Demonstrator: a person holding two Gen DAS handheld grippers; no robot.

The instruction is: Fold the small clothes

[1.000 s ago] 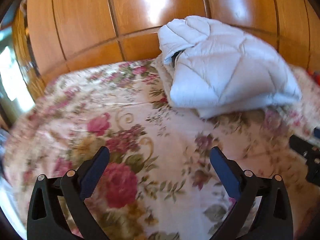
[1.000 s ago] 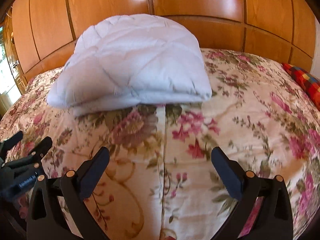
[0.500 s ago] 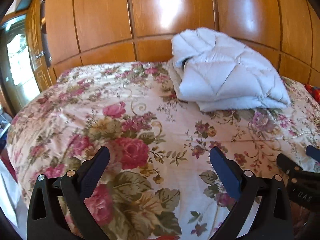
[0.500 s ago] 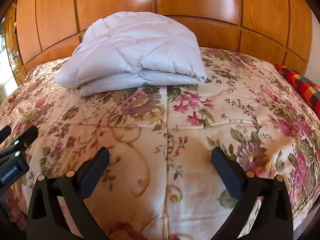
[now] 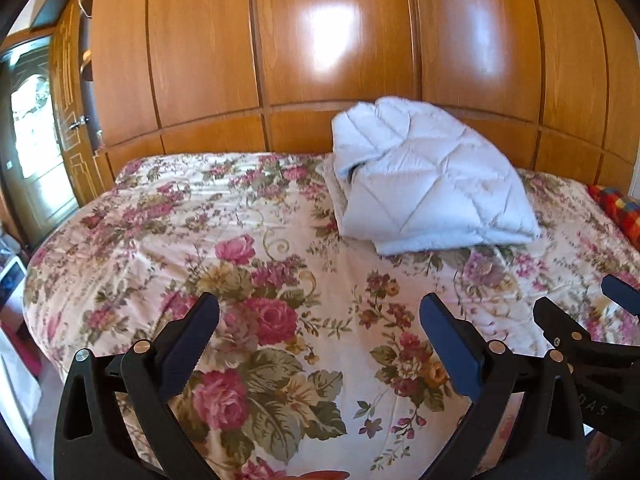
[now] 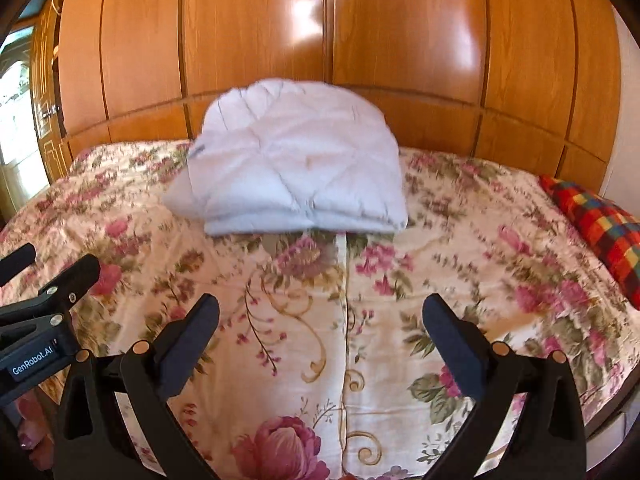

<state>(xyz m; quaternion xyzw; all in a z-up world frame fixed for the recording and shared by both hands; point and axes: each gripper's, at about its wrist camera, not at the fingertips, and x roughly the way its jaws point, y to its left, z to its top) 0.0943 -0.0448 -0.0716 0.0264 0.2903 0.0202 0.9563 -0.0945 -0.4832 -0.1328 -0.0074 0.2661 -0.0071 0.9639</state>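
A folded white quilted garment lies at the far side of the floral bedspread, against the wooden wall; it also shows in the right wrist view. My left gripper is open and empty, well short of the garment, over the bed's near part. My right gripper is open and empty too, near the bed's front. The right gripper shows at the right edge of the left wrist view, and the left gripper at the left edge of the right wrist view.
A wooden panelled wall stands behind the bed. A multicoloured checked cushion lies at the bed's right edge. A wooden door with glass is at the left. The bed's left edge drops to the floor.
Both grippers have pulled back and up from the bed, so the white garment looks smaller and farther. Both stay open and empty.
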